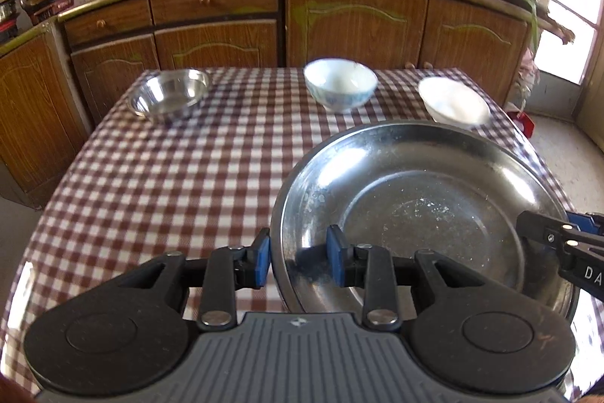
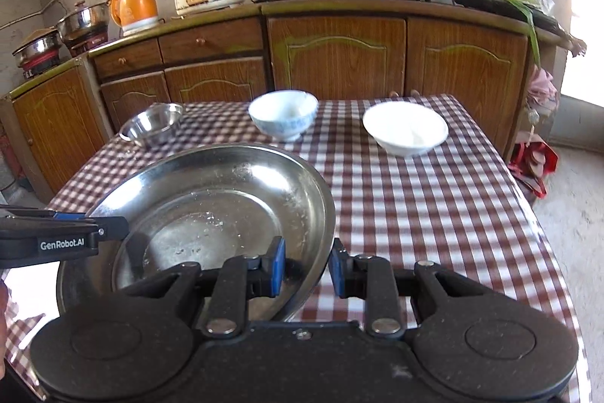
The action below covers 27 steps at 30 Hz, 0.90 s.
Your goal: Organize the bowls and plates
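Going L to R: small steel bowl (image 1: 168, 93) sits at far-left of the checked table (image 1: 158, 176), patterned bowl (image 1: 340, 84) far-centre, white bowl (image 1: 455, 101) far-right, all three well apart and upright. Near edge: big steel plate (image 1: 419, 214), gripped on both sides at once. Left gripper (image 1: 298, 257) has its jaws narrow, pinching the plate's left rim, one blue pad outside, one inside the dish. Right gripper (image 2: 306, 269) does the same on the right rim, jaws narrow on the metal; it also shows at the right edge of the left wrist view. Plate looks tilted a bit and prob. clear of the cloth, though I can't tell for sure from these angles. Judgement: step in hand is a two-handed carry of the plate, likely to a spot where the bowls can be gathered. To do it well: keep both hands level w/ each other so the rim doesn't twist out of the pads, steel is slick and thin so grip is marginal; move both together, no pulling apart; stay high enough to clear the bowls' rims; set down flat before letting go.
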Available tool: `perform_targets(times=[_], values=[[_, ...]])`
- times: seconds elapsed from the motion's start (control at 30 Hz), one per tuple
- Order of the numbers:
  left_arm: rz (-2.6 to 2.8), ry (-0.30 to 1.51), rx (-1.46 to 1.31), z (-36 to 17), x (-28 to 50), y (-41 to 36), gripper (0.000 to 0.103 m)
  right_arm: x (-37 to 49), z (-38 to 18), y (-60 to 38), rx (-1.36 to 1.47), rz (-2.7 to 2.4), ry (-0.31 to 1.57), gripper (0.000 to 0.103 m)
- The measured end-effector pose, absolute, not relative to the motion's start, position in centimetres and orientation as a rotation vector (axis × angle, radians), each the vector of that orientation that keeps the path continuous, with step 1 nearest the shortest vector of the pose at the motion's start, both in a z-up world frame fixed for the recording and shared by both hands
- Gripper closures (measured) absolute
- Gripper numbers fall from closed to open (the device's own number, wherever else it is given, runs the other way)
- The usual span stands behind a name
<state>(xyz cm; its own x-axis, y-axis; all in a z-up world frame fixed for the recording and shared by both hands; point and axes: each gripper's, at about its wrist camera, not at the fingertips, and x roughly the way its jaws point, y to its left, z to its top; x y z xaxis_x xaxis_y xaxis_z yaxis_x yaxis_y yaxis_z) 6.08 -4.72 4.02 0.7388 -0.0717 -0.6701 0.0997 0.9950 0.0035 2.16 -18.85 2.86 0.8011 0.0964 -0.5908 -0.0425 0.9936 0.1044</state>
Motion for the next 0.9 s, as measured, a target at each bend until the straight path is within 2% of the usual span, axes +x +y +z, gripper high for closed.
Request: perform_targets(times=[0.37,0.9], values=[[-0.053,0.741,0.024,3.8,10.1,-3.3,0.071,8.1,3.3,-17.4,0.080,0.097,0.639,0.071],[-0.023,0.808,0.023,-0.5,16.6,-2.9,0.071,15.7,-1.8,-16.3,0.085,0.100,0.697,0.071]])
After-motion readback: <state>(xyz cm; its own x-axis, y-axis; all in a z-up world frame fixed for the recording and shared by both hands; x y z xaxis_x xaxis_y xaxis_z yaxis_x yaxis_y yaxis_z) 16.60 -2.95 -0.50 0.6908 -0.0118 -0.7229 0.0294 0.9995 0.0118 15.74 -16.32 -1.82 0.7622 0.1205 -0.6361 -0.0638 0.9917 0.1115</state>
